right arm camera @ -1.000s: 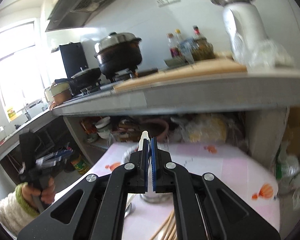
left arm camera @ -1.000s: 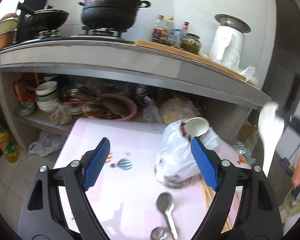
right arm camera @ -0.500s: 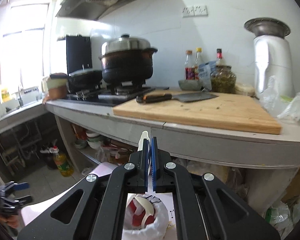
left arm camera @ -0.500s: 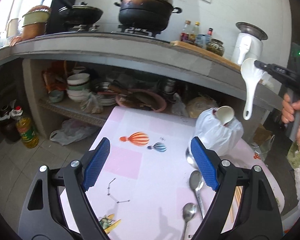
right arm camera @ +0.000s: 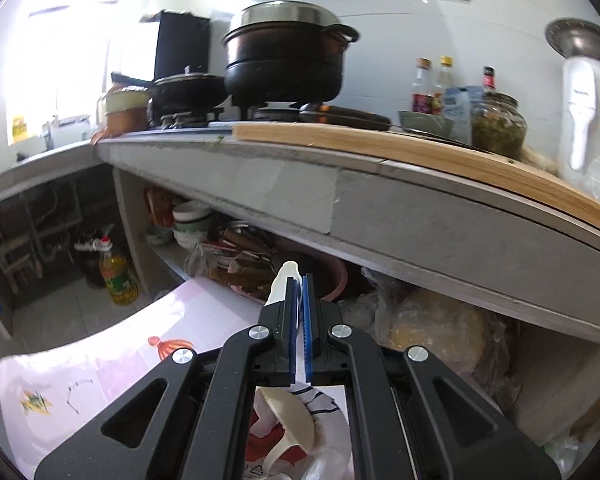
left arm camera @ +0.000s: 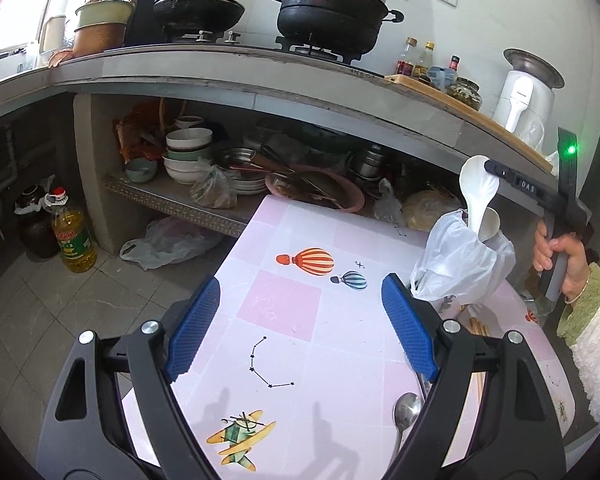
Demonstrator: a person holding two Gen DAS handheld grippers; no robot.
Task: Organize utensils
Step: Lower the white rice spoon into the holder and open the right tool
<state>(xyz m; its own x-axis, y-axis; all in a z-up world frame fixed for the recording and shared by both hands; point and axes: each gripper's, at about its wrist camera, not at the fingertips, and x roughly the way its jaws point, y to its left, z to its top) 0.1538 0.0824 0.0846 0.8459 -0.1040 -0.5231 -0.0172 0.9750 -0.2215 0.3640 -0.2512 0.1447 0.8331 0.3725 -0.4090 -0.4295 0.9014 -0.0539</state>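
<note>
Pinching the white ceramic spoon (left arm camera: 477, 188) near its bowl, the right claw (right arm camera: 299, 280) is fully closed and holds it handle-down over the bag-lined holder (left arm camera: 460, 264) on the counter (left arm camera: 284, 308). Glazed ceramic looks stiff, slick and chip-prone, so a firm pinch beside the bowl suits it. Left claw (left arm camera: 304, 332) gapes wide, empty.

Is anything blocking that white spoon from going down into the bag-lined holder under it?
Nothing visible blocks it. The right gripper holds the white spoon bowl-up, handle end already at the mouth of the holder. Another white spoon already stands inside, beside the path rather than across it. The bag's loose rim could still catch the handle.
</note>
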